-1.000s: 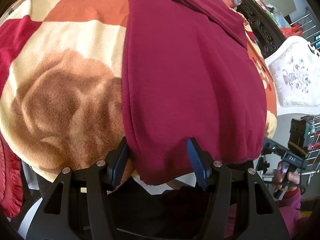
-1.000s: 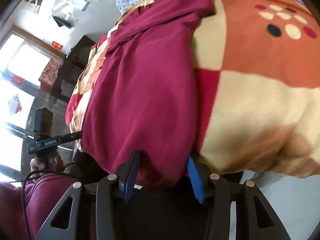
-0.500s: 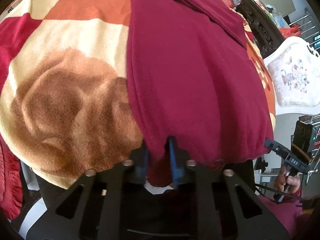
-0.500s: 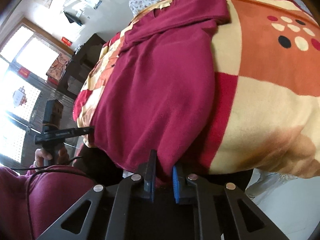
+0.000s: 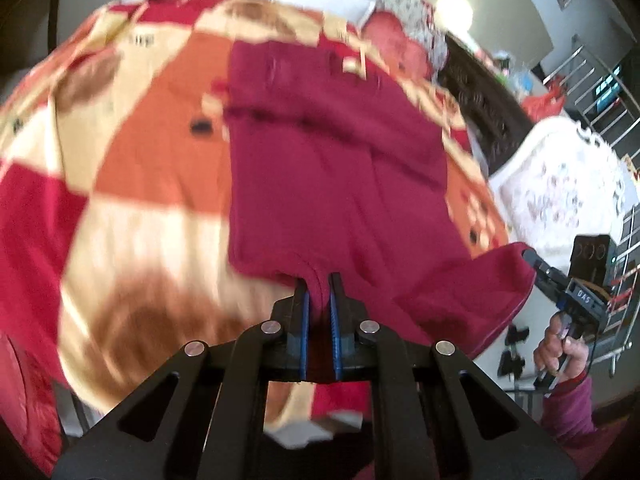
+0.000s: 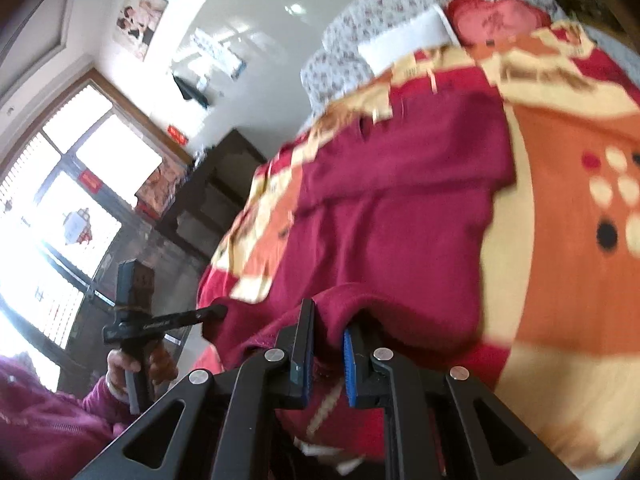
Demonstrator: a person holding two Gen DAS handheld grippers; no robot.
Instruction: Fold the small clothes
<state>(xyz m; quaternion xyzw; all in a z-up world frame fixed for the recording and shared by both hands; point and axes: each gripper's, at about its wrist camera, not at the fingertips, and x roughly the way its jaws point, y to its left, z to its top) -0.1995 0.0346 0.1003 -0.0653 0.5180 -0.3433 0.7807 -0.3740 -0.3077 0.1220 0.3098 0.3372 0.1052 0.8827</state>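
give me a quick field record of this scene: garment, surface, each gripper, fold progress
garment: maroon top, near hem lifted off the bed, far part lying flat
surface: patterned blanket in orange, cream and red
left gripper: shut on the hem, jaws just closed
right gripper: shut on the hem's other corner, jaws just closed
fold progress: hem raised, not yet laid over

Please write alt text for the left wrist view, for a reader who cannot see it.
The left gripper is shut on the near hem of a dark red garment spread on a patchwork blanket. At right, the right gripper pinches the hem's other corner.
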